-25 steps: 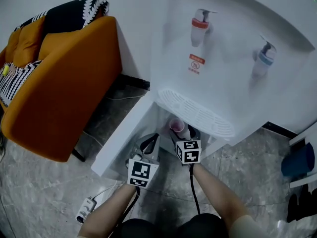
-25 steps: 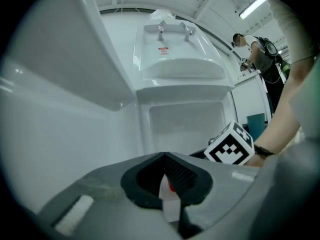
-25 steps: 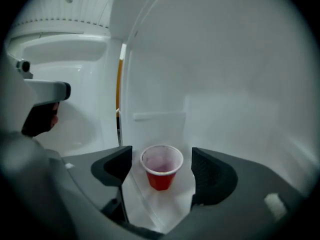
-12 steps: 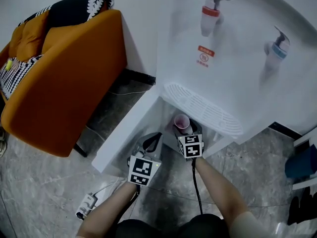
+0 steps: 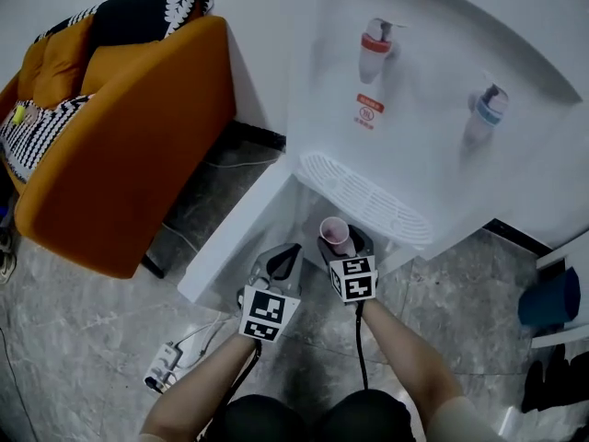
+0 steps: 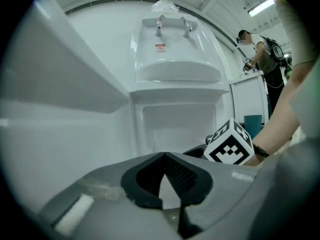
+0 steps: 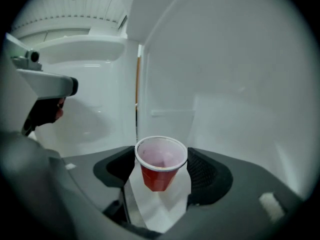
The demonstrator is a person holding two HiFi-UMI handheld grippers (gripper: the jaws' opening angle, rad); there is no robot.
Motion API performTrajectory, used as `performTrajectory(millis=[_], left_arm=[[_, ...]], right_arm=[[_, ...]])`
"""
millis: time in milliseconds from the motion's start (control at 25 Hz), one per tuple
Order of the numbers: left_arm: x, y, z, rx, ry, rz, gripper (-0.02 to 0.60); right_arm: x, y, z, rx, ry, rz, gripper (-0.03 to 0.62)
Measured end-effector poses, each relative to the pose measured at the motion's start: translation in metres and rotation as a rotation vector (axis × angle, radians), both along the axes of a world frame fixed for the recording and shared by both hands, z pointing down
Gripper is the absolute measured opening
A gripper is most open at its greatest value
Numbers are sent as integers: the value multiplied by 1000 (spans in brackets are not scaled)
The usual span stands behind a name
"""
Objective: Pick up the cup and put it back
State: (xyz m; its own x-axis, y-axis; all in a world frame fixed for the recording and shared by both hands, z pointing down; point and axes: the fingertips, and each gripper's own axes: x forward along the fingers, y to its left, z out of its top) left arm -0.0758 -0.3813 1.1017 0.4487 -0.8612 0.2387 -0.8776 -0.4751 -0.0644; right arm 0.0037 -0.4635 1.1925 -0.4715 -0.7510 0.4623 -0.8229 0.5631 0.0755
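Observation:
A small red cup (image 5: pixel 332 232) with a white rim stands upright in the open lower compartment of the white water dispenser (image 5: pixel 414 109). My right gripper (image 5: pixel 344 243) reaches into that compartment with the cup (image 7: pixel 159 156) between its jaws. Those jaws have just been closing, and both pads now touch the cup's rim in the right gripper view. My left gripper (image 5: pixel 281 263) hangs just left of it, in front of the compartment. Its tips (image 6: pixel 163 156) meet with nothing between them. The right gripper's marker cube (image 6: pixel 228 143) shows in the left gripper view.
The compartment's white door (image 5: pixel 235 247) is swung open to the left. The drip grille (image 5: pixel 368 205) overhangs the compartment. An orange armchair (image 5: pixel 110 155) stands at the left. A power strip (image 5: pixel 163 366) with its cable lies on the stone floor. A blue object (image 5: pixel 550 297) sits at the right.
My right gripper has moved forward into the compartment, so the cup that stood just beyond its jaws now sits between them. The left gripper has shifted only slightly.

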Motion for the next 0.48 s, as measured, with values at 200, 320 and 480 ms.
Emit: performTrajectory(millis=[200, 320, 480], left_arm=[[0, 21, -44, -65, 18, 24, 2], [-2, 34, -71, -112, 13, 21, 2], [-10, 44, -119, -165, 8, 9, 2]], right_arm=[[-3, 40, -53, -12, 64, -82, 332], [-11, 71, -87, -39, 80, -139, 331], [-25, 104, -142, -82, 81, -197, 331]])
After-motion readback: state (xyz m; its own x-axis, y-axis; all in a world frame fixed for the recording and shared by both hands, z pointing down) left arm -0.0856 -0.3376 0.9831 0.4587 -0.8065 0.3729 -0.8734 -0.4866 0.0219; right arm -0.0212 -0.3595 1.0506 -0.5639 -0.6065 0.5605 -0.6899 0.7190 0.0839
